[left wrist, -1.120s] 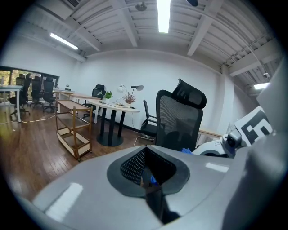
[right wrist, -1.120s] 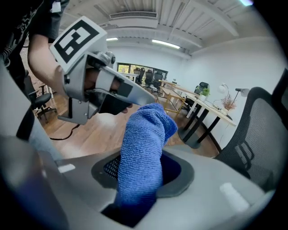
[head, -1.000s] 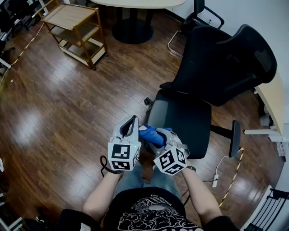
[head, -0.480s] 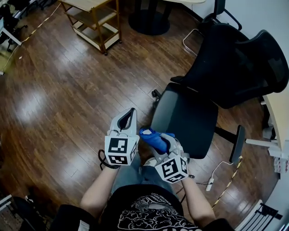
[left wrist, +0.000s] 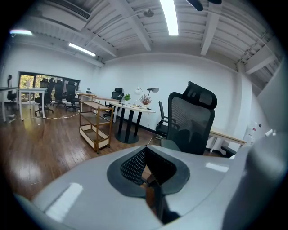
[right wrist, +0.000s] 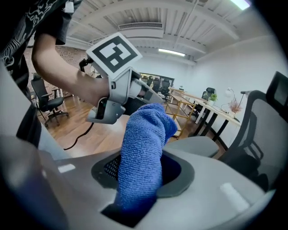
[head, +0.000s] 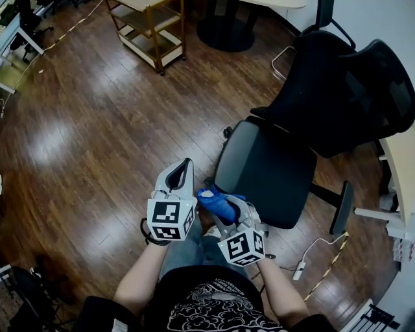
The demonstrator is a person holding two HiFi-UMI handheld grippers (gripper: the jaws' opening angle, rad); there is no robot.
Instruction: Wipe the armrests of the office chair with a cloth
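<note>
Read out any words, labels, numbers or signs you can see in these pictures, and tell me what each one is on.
No readable text anywhere.
On the left marker cube and the right marker cube: black-and-white square patterns only, no letters.
On the shirt print: a white graphic, too blurred to read.

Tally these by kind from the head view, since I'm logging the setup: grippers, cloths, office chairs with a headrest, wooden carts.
grippers: 2 (left gripper, right gripper)
blue cloth: 1
black office chair with headrest: 1
wooden shelf cart: 1
total: 5
</note>
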